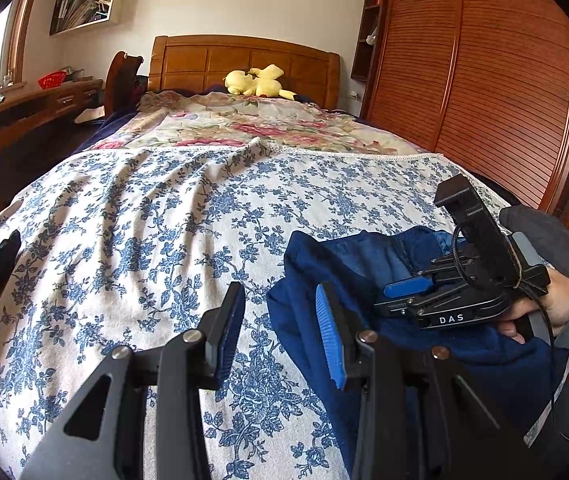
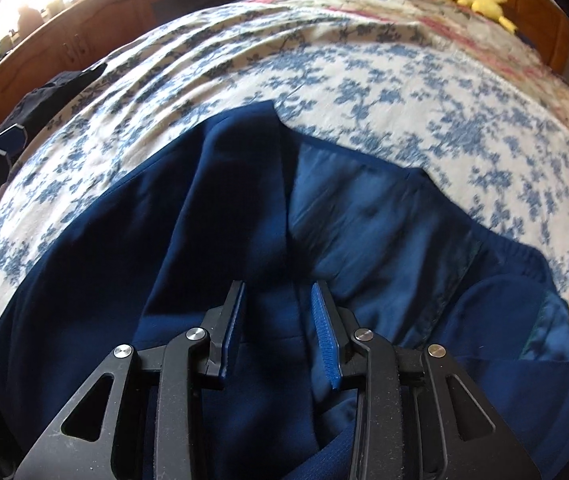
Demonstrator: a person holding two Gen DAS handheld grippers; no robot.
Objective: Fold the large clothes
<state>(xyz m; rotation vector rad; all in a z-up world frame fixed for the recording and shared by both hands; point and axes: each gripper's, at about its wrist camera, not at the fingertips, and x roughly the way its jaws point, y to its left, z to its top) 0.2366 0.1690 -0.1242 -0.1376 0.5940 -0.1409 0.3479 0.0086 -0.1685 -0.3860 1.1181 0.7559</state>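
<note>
A navy blue garment (image 2: 212, 216) with a lighter blue lining (image 2: 348, 216) lies crumpled at the near right of the bed. My right gripper (image 2: 280, 320) points steeply down over it. Its blue pads stand apart with a fold of the navy cloth between them, and neither pad presses on it. In the left wrist view the right gripper (image 1: 388, 296) rests on the garment (image 1: 308, 280), held by a hand (image 1: 548, 308) in a grey sleeve. My left gripper (image 1: 280, 332) hovers open above the bedspread, its right finger at the garment's left edge.
A white bedspread with blue flowers (image 1: 144, 220) covers the near half of the bed, and a pink floral quilt (image 1: 244, 124) the far half. A yellow plush toy (image 1: 256, 82) sits by the headboard. A wooden wardrobe (image 1: 484, 80) stands right, a desk (image 1: 24, 112) left. Dark clothing (image 2: 56, 88) lies at the bed's left edge.
</note>
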